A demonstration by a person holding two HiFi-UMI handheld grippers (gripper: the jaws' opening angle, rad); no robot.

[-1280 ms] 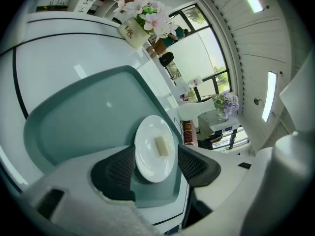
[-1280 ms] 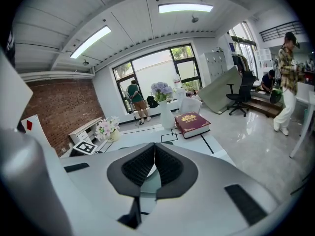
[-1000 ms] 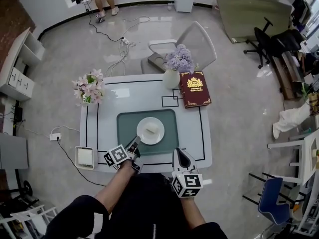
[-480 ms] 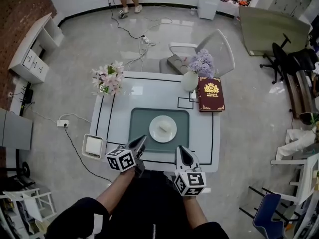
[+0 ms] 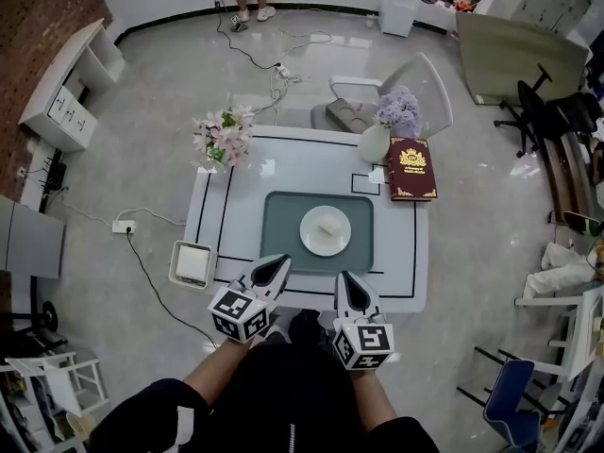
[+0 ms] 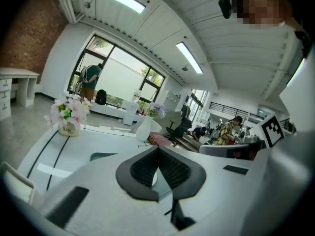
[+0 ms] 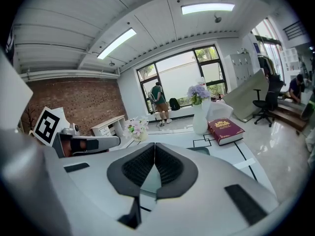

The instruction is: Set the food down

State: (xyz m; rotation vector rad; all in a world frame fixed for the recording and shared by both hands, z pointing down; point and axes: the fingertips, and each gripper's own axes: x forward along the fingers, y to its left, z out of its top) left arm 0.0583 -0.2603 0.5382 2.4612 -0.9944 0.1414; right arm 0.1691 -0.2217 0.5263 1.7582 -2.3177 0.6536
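Note:
A white plate (image 5: pixel 326 231) with a small pale piece of food (image 5: pixel 327 225) lies on the green mat (image 5: pixel 283 225) in the middle of the white table (image 5: pixel 396 253). My left gripper (image 5: pixel 277 265) hovers at the table's near edge, left of the plate, shut with nothing between its jaws. My right gripper (image 5: pixel 348 283) is beside it, below the plate, also shut and empty. In the left gripper view the left gripper (image 6: pixel 158 149) shows its pads meeting. The right gripper (image 7: pixel 154 146) looks the same in the right gripper view.
A pink flower pot (image 5: pixel 225 135) stands at the table's far left corner. A white vase of purple flowers (image 5: pixel 376 138) and a red book (image 5: pixel 413 168) sit at the far right. A white chair (image 5: pixel 396 88) is behind the table. A white box (image 5: pixel 192 264) sits at the left edge.
My left gripper has drawn back from the plate to the table's near edge. The food stays on the plate. The head view has shifted, so the table sits further right.

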